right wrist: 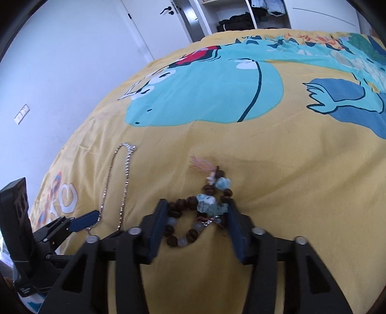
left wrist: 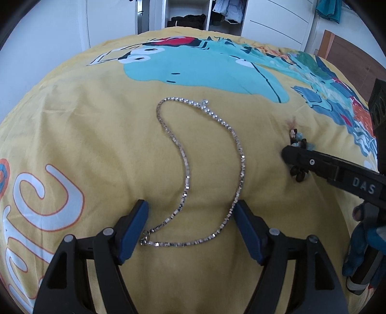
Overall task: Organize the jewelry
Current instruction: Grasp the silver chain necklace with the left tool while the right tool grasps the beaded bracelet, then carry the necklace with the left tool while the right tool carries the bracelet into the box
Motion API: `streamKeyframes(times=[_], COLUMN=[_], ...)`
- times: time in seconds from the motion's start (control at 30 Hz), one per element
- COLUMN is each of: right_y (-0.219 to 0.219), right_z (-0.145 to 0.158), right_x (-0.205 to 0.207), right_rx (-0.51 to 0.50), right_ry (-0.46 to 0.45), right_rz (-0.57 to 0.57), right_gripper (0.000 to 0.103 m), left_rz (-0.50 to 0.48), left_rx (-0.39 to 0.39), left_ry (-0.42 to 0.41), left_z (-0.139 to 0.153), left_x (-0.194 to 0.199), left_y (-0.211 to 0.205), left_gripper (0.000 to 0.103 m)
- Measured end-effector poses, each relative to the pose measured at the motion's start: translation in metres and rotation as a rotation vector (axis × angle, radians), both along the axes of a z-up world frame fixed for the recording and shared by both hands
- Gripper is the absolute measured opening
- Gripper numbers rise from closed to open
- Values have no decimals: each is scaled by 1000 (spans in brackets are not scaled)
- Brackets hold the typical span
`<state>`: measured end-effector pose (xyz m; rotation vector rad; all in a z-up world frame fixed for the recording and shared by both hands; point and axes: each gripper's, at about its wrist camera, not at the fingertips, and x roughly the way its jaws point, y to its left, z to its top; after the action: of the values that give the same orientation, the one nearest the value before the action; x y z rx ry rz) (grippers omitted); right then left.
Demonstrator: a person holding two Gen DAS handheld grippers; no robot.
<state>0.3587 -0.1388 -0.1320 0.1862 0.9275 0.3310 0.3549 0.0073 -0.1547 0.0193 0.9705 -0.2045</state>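
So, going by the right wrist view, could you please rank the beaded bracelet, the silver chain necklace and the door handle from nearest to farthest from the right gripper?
1. Beaded bracelet: between the open fingers of the right gripper.
2. Silver chain necklace: left of it, on the yellow bedspread.
3. Door handle: far off, top of the view.

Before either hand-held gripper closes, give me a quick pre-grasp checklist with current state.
1. Left hand-held gripper open, straddling the near end of the silver chain necklace: ok.
2. Right hand-held gripper open around the brown wooden bead bracelet with pale blue stones: ok.
3. Bracelet centred between the pads: not ok, the stones crowd the right pad.
4. Necklace and bracelet lie apart on the yellow printed duvet: ok.
5. Necklace free of knots: cannot tell near the clasp end.
6. Pads touching the fabric: cannot tell.
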Motion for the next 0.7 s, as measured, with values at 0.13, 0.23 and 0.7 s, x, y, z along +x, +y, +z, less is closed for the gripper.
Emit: streamKeyframes(times=[0.13,0.23,0.7], right_y=[-5,-6,-24], right_z=[1,3,23], right_x=[-8,-19,-85], right_rx=[0,-3,83], right_ry=[-4,-9,1], right_rz=[-4,3,-1], right_gripper=[21,20,19], left_rz=[-10,-43,-68], left_rx=[21,40,2], left_ry=[-16,-25,-37], left_z=[2,5,38], left_x=[-4,-9,-47], left_y=[-4,-11,-19], left_gripper=[64,44,2])
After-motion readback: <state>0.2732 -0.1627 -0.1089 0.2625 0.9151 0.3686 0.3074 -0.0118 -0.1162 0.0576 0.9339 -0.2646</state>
